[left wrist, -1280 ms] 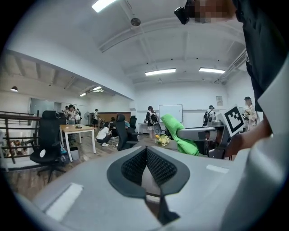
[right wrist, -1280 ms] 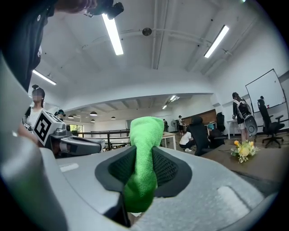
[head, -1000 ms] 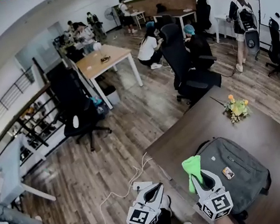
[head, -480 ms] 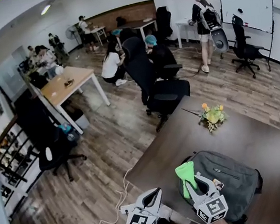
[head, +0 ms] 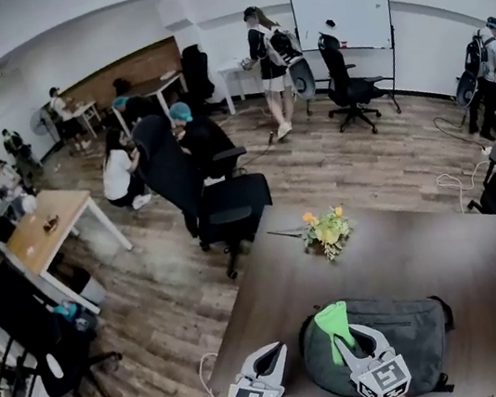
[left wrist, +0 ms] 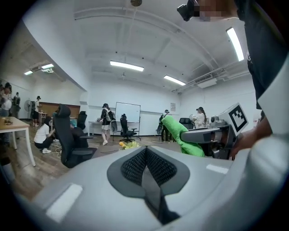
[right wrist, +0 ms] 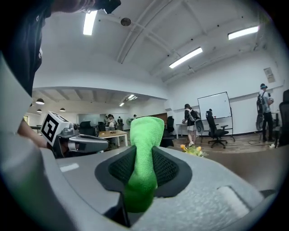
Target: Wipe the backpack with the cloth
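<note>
A dark brown rectangular tabletop (head: pixel 407 251) carries a small bunch of yellow flowers (head: pixel 326 227) near its far edge. Just beyond that edge stands a black high-backed office chair (head: pixel 231 207). A white cable (head: pixel 208 393) trails over the grey-brown plank floor (head: pixel 153 303) beside the table. A light wooden desk with white legs (head: pixel 46 231) stands well to the left. A white wheeled whiteboard (head: pixel 340 15) stands by the back wall, with a standing person (head: pixel 266 53) near it.

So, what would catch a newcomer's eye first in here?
The bright green cloth stands out first, pinched upright in the right claw at the near edge of a grey backpack that lies on the dark table. Further along that table sits a small bunch of yellow flowers. The left claw is shut on nothing.
</note>
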`<state>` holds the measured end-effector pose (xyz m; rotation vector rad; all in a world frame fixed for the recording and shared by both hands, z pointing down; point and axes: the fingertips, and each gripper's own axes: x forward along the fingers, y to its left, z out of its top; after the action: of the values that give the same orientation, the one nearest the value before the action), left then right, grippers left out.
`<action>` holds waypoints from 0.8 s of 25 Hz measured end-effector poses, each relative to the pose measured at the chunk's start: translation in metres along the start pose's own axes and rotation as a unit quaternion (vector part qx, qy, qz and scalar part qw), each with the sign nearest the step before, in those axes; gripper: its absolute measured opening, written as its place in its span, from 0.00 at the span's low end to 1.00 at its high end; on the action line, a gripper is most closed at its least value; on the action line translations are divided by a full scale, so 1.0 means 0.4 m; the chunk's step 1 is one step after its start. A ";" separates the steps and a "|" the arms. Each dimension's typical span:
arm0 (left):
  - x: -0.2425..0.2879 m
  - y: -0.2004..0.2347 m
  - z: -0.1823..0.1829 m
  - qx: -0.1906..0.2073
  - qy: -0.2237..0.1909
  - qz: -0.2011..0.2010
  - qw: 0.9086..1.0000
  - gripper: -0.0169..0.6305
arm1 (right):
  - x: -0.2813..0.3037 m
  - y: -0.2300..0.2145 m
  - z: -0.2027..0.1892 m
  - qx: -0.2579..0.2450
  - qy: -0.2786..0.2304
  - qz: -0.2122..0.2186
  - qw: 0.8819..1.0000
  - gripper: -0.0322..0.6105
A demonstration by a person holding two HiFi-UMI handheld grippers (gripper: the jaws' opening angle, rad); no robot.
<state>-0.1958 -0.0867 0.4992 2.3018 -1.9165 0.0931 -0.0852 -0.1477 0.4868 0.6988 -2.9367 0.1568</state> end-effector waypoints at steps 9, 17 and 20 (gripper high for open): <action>0.124 0.015 0.005 0.002 0.004 -0.113 0.994 0.05 | 0.029 -0.054 -0.042 0.029 0.025 -0.089 0.995 0.22; 0.149 0.009 -0.042 0.007 0.028 -0.163 0.986 0.05 | -0.005 -0.089 -0.133 0.086 0.060 -0.174 0.979 0.21; 0.156 0.012 -0.056 0.002 0.035 -0.156 0.987 0.05 | -0.007 -0.102 -0.176 0.096 0.089 -0.186 0.974 0.21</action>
<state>-0.1882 -0.1450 0.5303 2.5302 -1.5033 0.1402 -0.0578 -0.1738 0.5588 1.1806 -2.5875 0.4436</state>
